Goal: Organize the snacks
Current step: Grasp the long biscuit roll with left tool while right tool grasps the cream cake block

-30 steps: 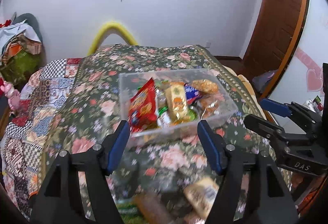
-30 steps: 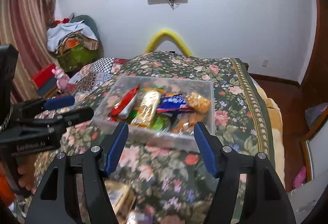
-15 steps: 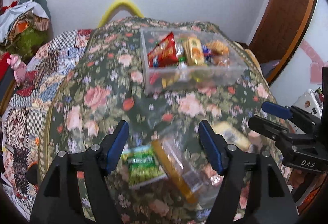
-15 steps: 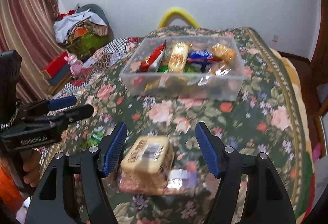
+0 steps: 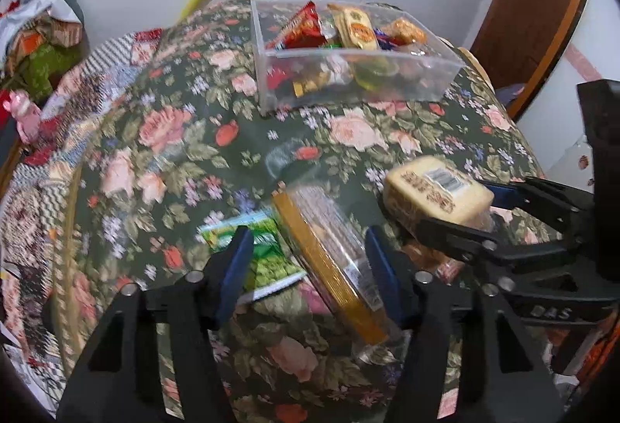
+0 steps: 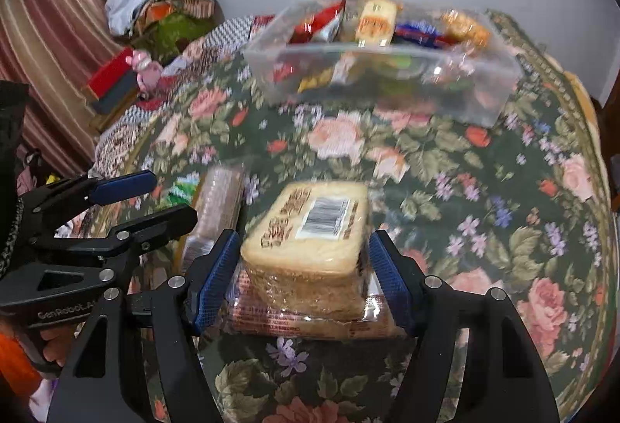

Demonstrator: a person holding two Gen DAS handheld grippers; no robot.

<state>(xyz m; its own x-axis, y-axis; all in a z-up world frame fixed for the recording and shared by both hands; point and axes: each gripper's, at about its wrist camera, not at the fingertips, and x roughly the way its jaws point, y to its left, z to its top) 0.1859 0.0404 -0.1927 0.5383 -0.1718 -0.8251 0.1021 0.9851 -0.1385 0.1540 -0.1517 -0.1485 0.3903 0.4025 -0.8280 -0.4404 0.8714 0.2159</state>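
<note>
fingers (image 6: pixel 304 279) flank cake pack (image 6: pixel 310 229) — left gripper (image 5: pixel 310 268) closing over biscuit sleeve (image 5: pixel 329 252).

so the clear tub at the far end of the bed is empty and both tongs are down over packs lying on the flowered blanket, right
Not quite: the clear tub is not empty; it already holds several snack packs, as the right wrist view shows. Both tongs are indeed down over packs on the flowered blanket.

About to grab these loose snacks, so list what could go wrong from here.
1. The yellow cake pack lies on top of another flat packet, so the right hand-held gripper, whose open fingers flank it, may pinch or drag both.
2. The left hand-held gripper, whose jaws have just been closing, straddles a long biscuit pack lying at a slant, overlapping the green packet; it may twist free.
</note>
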